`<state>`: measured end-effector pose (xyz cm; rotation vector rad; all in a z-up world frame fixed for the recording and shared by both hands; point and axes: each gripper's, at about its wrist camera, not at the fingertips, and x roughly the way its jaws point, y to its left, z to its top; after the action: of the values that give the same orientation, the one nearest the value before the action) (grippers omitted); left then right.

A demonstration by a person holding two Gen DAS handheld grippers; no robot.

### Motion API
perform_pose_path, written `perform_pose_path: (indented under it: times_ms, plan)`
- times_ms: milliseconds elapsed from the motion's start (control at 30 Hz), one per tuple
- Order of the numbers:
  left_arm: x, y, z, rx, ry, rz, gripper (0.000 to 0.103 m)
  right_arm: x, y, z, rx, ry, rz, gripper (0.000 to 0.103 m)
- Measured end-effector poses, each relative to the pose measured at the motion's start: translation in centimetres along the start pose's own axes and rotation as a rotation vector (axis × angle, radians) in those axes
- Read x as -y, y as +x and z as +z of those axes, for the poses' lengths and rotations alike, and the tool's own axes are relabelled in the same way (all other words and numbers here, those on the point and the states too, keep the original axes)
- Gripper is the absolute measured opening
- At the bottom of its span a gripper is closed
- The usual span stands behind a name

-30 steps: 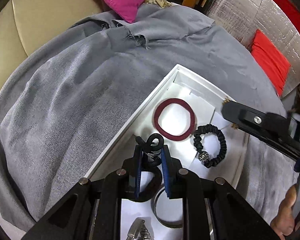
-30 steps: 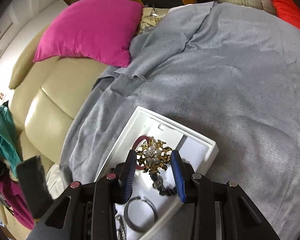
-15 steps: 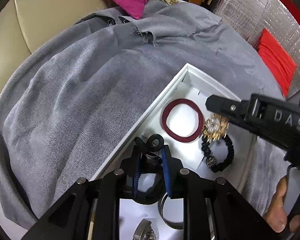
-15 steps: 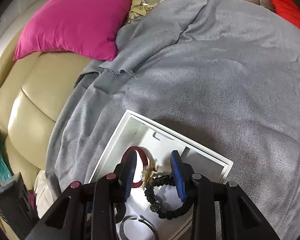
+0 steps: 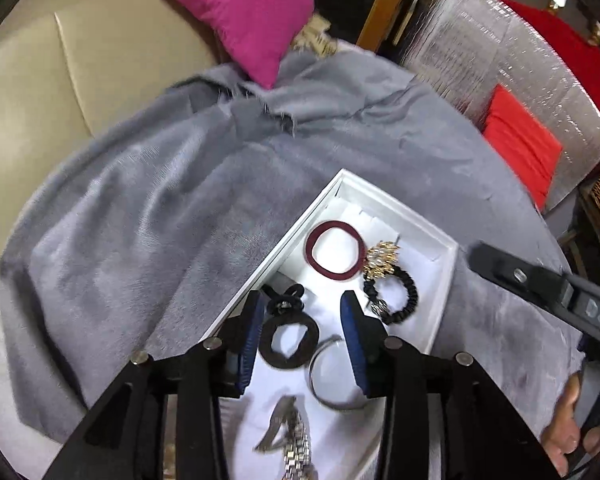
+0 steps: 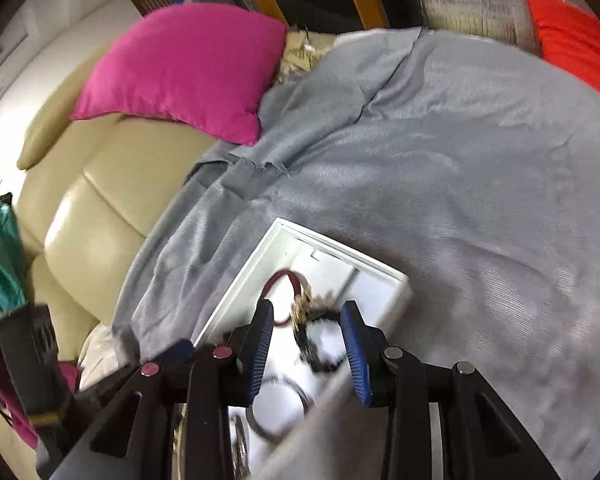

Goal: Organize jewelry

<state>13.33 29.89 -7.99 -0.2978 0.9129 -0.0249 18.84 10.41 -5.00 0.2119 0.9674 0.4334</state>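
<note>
While both tools [image 5: 300,332] [image 6: 306,344] stand spread and empty, every visible piece lies in the white tray [image 5: 446,280] ahead, so little seems left.

Grey cloth [image 5: 148,200] over beige sofa [image 6: 100,216], magenta cushion [image 6: 188,68], red cushion [image 5: 520,144], teal garment [image 6: 0,252]

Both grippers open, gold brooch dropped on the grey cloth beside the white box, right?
Not quite. The left gripper and right gripper are both open, but the gold brooch lies inside the white box, between the maroon ring and black beaded bracelet. The left wrist view shows it.
</note>
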Motion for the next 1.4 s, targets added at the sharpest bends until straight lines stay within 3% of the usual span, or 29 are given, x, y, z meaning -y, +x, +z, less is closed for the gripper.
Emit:
perform_pose_path:
  times_ms: [67,200,233,267,300,467,700,833,1000,1400]
  plan:
    - [0.4,-1.8,-0.7,0.052,0.012,0.033,0.047,0.5,-2.7,-1.6,0.005,-0.029,0.009,0.038]
    - [1.2,-7.2,-3.5,0.196,0.036,0.107,0.068,0.6,-7.6,-4.4,0.04,-0.095,0.005,0.039]
    - [1.3,-8.5,-4.3,0.224,0.039,0.116,0.073,0.4,-8.7,-5.2,0.048,-0.114,0.008,0.041]
    - [1.5,-10.2,-5.5,0.255,0.049,0.135,0.075,0.1,-9.9,-6.0,0.056,-0.133,0.007,0.052]
    - [1.6,-11.6,-6.5,0.27,0.065,0.16,0.077,-0.5,-11.0,-7.0,0.071,-0.154,0.009,0.06]
    - [1.2,-17.2,-10.1,0.294,0.099,0.283,0.083,-4.3,-14.1,-11.2,0.09,-0.269,0.052,0.061]
    - [-0.3,-24.1,-15.3,0.335,-0.051,0.34,0.089,-8.6,-17.1,-15.7,0.129,-0.377,0.059,0.061]
    - [0.6,-25.8,-16.7,0.37,-0.08,0.366,0.089,-9.8,-18.3,-17.0,0.148,-0.401,0.033,0.061]
    - [1.9,-26.5,-16.6,0.414,-0.055,0.452,0.09,-10.4,-19.9,-17.9,0.199,-0.422,-0.029,0.063]
    - [1.6,-26.5,-16.4,0.427,-0.088,0.463,0.091,-11.4,-22.3,-18.9,0.343,-0.436,-0.168,0.071]
